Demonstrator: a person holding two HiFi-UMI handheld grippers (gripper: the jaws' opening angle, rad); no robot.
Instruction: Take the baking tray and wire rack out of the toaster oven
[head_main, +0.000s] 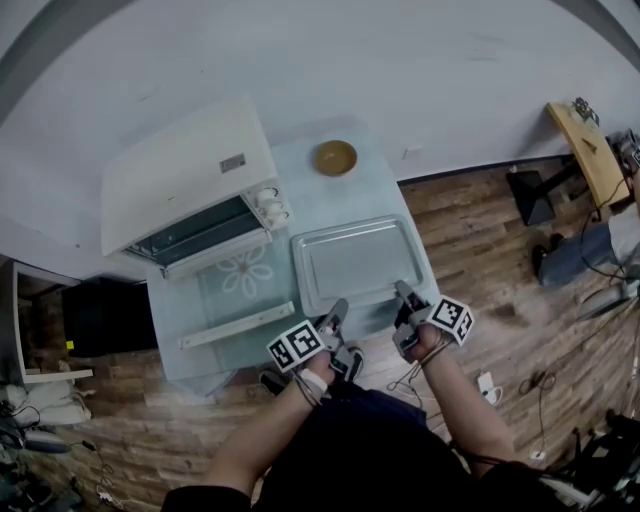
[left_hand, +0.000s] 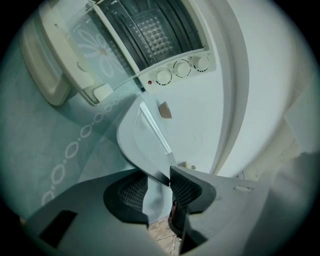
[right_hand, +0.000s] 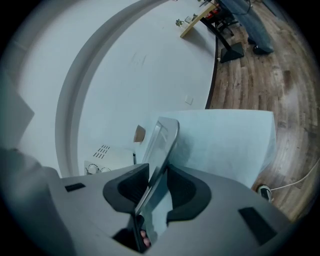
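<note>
Baking tray (head_main: 355, 262) on table (head_main: 388, 198), near rim between parted fingers (left_hand: 131, 194) of left gripper (head_main: 337, 310), right gripper (head_main: 403, 293), seemingly unclamped

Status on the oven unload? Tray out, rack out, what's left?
Done: the baking tray lies out on the table, beside the open toaster oven. In hand: left gripper and right gripper straddle its near rim, pads not clamping. Left: a grid that looks like the wire rack is still inside the oven.
</note>
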